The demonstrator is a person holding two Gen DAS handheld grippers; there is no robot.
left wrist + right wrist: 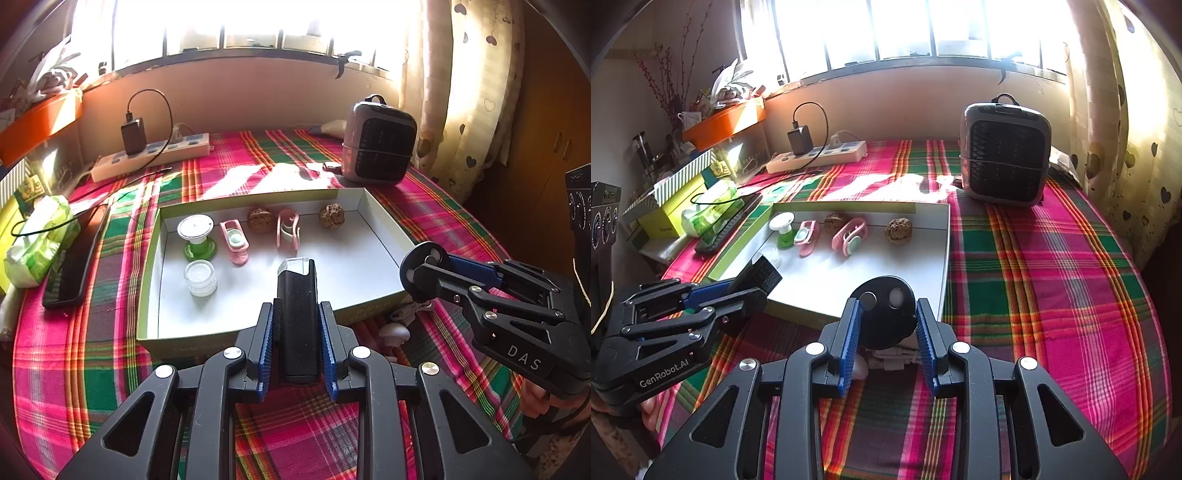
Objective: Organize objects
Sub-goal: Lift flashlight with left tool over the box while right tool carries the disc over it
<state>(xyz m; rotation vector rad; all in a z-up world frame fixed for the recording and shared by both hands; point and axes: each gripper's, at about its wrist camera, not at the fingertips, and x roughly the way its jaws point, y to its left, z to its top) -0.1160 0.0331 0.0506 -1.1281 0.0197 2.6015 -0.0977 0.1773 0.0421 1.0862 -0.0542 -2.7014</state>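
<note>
While the left gripper (297, 332) is clamped on a black rectangular case (297, 317) with a clear cap, held over the near edge of the shallow box (384, 229), the right gripper (888, 332) is closed on a black round disc (884, 306) just off the box's near right corner. Inside the box, along the far wall, sit from left to right a green-and-white stand (196, 236), a pink clip (235, 243), a walnut (260, 219), a second pink clip (288, 229) and another walnut (331, 216). A small clear jar (200, 277) stands nearer, just beside the green stand. The near middle of the box floor is bare white. Under the right gripper, white objects (400, 325) lie on the plaid tablecloth (1052, 280), touching the box's near wall; what they are I cannot tell. Left of the box a dark phone (75, 258) lies beside a green tissue pack (38, 240). Far left, a power strip (155, 155) carries a black charger (133, 136). Far right, a grey heater (1004, 155) stands well apart from the box.
</note>
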